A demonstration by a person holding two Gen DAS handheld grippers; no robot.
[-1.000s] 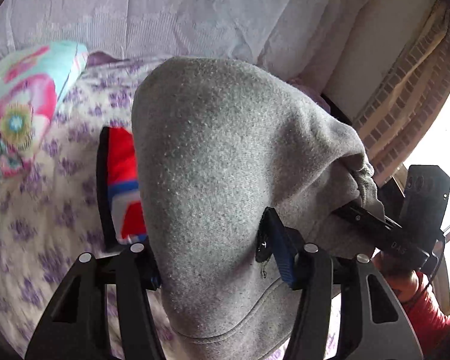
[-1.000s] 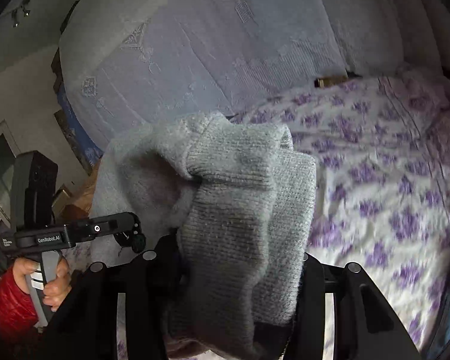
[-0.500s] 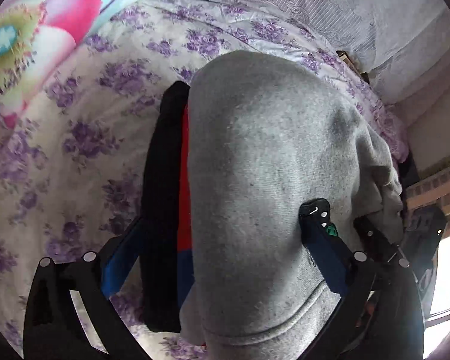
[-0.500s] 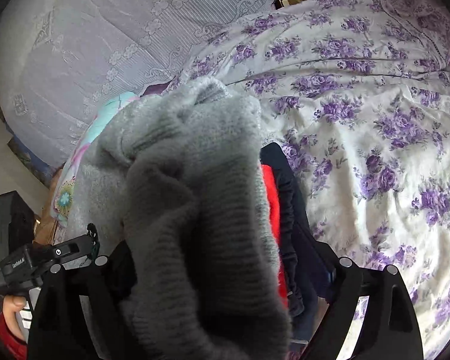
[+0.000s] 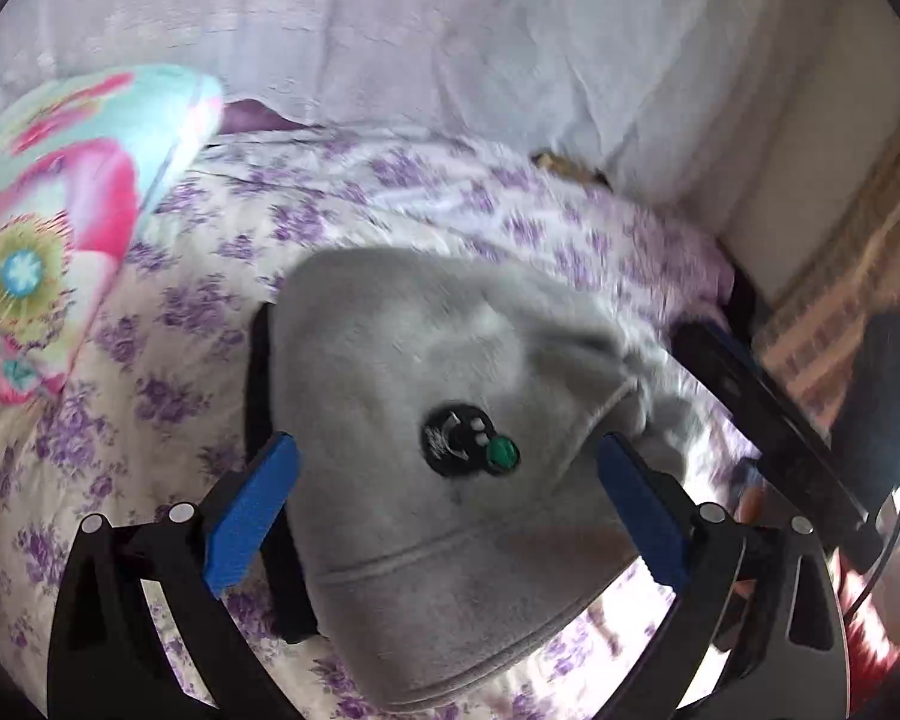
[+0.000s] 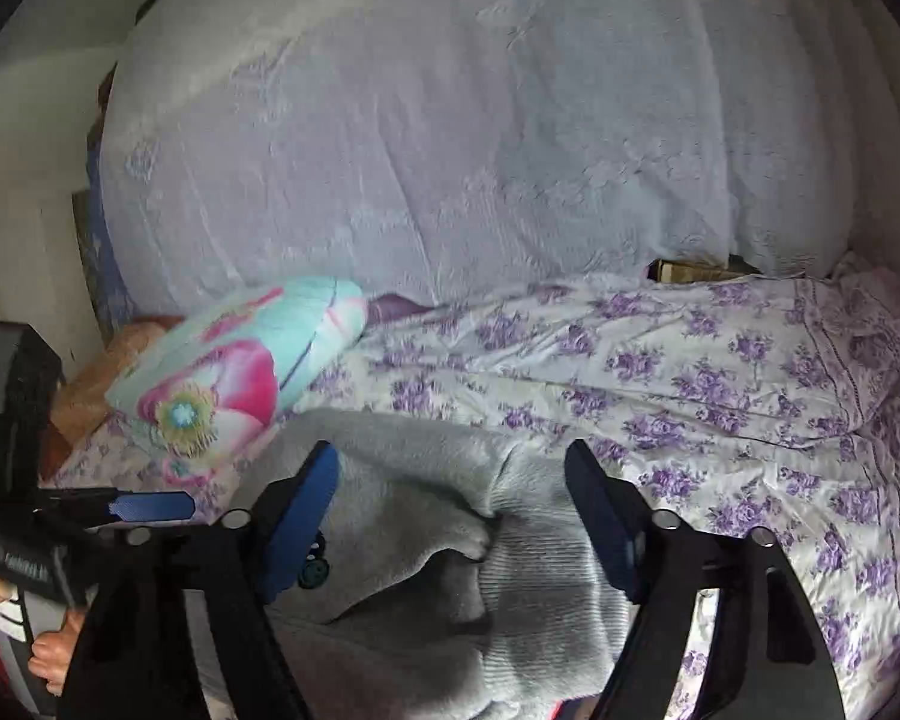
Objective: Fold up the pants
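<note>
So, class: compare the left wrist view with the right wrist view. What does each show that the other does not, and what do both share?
Only the left wrist view shows the round black patch with a green dot on the grey pants, and a dark folded garment under their left edge. Only the right wrist view shows the ribbed cuff and the hand holding the left gripper. Both show the grey pants lying on the purple floral bedsheet, the flowered pillow, and open jaws: the left gripper and the right gripper.
</note>
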